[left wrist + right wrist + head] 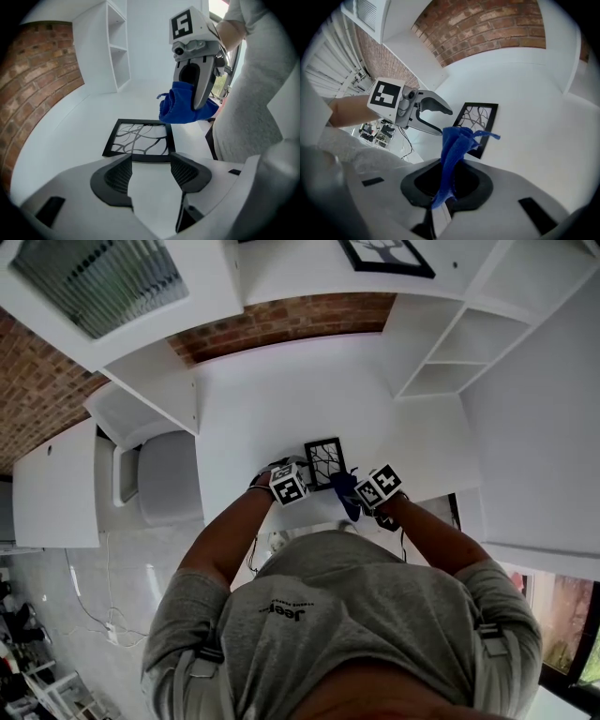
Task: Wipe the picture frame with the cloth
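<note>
A black picture frame (324, 462) with a branch drawing lies flat on the white desk (281, 399), close to its front edge. My left gripper (150, 171) stands open just short of the picture frame (140, 139), with nothing between its fingers. My right gripper (450, 180) is shut on a blue cloth (457, 145), which hangs bunched from its fingertips above the right side of the picture frame (478, 119). In the left gripper view the blue cloth (185, 105) hovers over the frame's far right corner. The left gripper (444, 122) shows open in the right gripper view too.
White shelf compartments (450, 352) stand at the desk's right, and a brick wall (281, 320) runs behind it. Another framed picture (384, 254) sits on the top shelf. A grey-white seat (169, 474) stands left of the desk. Cables (405, 140) hang below the front edge.
</note>
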A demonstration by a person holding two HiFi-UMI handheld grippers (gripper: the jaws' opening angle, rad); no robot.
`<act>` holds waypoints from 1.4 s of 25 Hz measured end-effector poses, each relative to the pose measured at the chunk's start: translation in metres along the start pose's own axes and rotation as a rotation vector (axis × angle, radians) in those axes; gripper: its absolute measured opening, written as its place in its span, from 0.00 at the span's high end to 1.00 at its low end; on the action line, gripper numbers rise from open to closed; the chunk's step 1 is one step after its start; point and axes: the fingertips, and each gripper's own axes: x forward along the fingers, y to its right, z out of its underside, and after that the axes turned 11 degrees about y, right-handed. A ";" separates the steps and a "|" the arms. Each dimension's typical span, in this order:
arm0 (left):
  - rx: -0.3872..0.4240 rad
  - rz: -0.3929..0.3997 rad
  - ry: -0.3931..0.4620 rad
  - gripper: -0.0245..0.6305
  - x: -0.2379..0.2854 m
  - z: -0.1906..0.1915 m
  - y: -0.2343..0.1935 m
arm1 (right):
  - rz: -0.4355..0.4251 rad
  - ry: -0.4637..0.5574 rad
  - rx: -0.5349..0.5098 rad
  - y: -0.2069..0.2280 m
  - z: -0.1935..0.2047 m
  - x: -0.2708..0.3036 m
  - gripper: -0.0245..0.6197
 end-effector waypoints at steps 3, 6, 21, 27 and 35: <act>-0.073 -0.034 0.064 0.56 -0.018 -0.003 -0.004 | 0.004 0.025 0.002 0.002 -0.008 -0.009 0.88; -0.128 -0.079 0.111 0.58 -0.039 -0.002 -0.007 | 0.010 0.050 -0.003 0.004 -0.017 -0.019 0.88; -0.428 -0.317 0.436 0.66 -0.141 -0.013 -0.024 | 0.053 0.169 -0.076 0.005 -0.071 -0.062 0.88; -0.513 -0.434 0.593 0.74 -0.195 -0.024 -0.041 | 0.049 0.306 -0.112 -0.006 -0.112 -0.095 0.88; -0.608 -0.530 0.828 0.89 -0.256 -0.050 -0.048 | 0.043 0.509 -0.189 -0.026 -0.163 -0.145 0.88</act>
